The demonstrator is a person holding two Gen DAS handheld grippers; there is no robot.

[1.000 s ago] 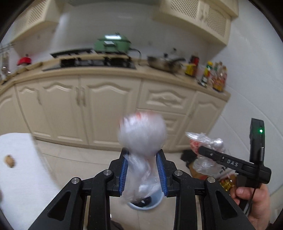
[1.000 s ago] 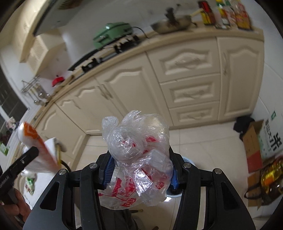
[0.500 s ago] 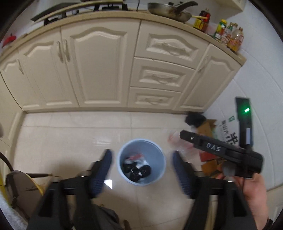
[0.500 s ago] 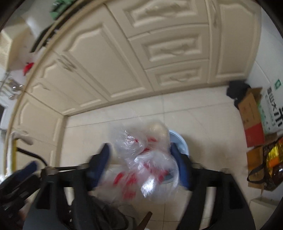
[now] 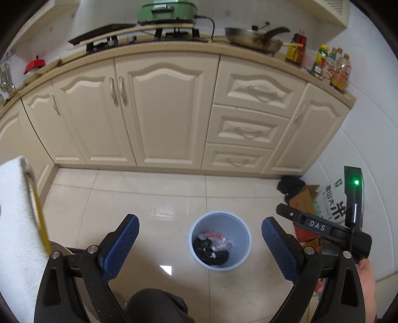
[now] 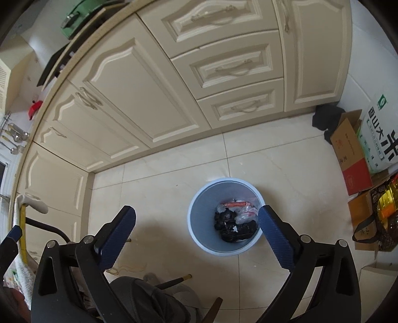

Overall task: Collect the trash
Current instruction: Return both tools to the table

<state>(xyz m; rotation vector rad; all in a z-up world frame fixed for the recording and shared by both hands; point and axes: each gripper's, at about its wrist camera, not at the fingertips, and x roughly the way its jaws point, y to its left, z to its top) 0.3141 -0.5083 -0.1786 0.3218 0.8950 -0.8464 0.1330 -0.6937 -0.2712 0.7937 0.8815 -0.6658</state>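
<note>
A: Looking from the biggest thing down, what fills both views?

B: Cream kitchen cabinets (image 5: pixel 159 119) run across the back, under a countertop (image 5: pixel 174 48) that carries a green appliance (image 5: pixel 166 10), a frying pan (image 5: pixel 253 39) and some bottles (image 5: pixel 330 67); below them lies a pale tiled floor (image 5: pixel 139 198); at the right, against the white wall, stand cardboard boxes (image 6: pixel 348 151) and a printed sack (image 6: pixel 380 139).

A: And the bin?

B: A light blue trash bin (image 5: pixel 196 236) stands upright on the tiles, well clear of the cabinets; inside it lies the trash (image 6: pixel 236 218): black scraps, crumpled clear plastic with red print, and an orange-red strip toward the far side; all of it sits at the bottom, below the rim.

A: How do the grippers stand?

B: The left gripper (image 5: pixel 199 236) points steeply down over the bin; its jaws have just been opening and now stand wide apart, nothing between them but the view of the bin below; the right gripper (image 6: pixel 196 221) is the same, jaws just opened and spread wide, nothing held; its right pad overlaps the bin's rim in the picture, though I cannot tell whether it touches.

A: Anything smaller?

B: A hand (image 5: pixel 368 280) at the left view's right edge, below a black body with a green light (image 5: pixel 356 183).
</note>
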